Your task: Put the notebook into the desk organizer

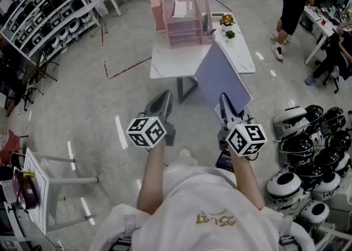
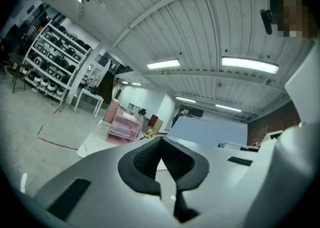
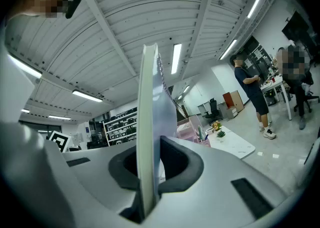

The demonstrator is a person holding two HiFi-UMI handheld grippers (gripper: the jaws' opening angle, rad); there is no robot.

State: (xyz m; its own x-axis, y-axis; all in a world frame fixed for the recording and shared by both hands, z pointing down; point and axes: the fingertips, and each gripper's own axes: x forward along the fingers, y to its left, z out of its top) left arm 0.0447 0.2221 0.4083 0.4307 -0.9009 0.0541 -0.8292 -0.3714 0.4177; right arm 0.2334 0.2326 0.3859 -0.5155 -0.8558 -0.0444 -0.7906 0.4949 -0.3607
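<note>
A lavender spiral-bound notebook [image 1: 223,79] is held up on edge in the air, its lower corner clamped in my right gripper [image 1: 227,108]. In the right gripper view the notebook [image 3: 148,117] stands upright between the pads, and my right gripper [image 3: 150,147] is shut on it. My left gripper [image 1: 161,105] hovers beside it, shut and empty; its jaws [image 2: 161,144] meet with nothing between them. The pink desk organizer [image 1: 184,18] stands at the far end of the white table [image 1: 170,63], well ahead of both grippers. It also shows as the pink organizer [image 2: 125,126] in the left gripper view.
Two small potted plants [image 1: 227,26] sit right of the organizer. Shelves of helmets [image 1: 38,18] line the far left, and more helmets [image 1: 308,151] lie on the floor at right. A person [image 1: 294,2] stands at the back right. A metal rack [image 1: 38,189] is near left.
</note>
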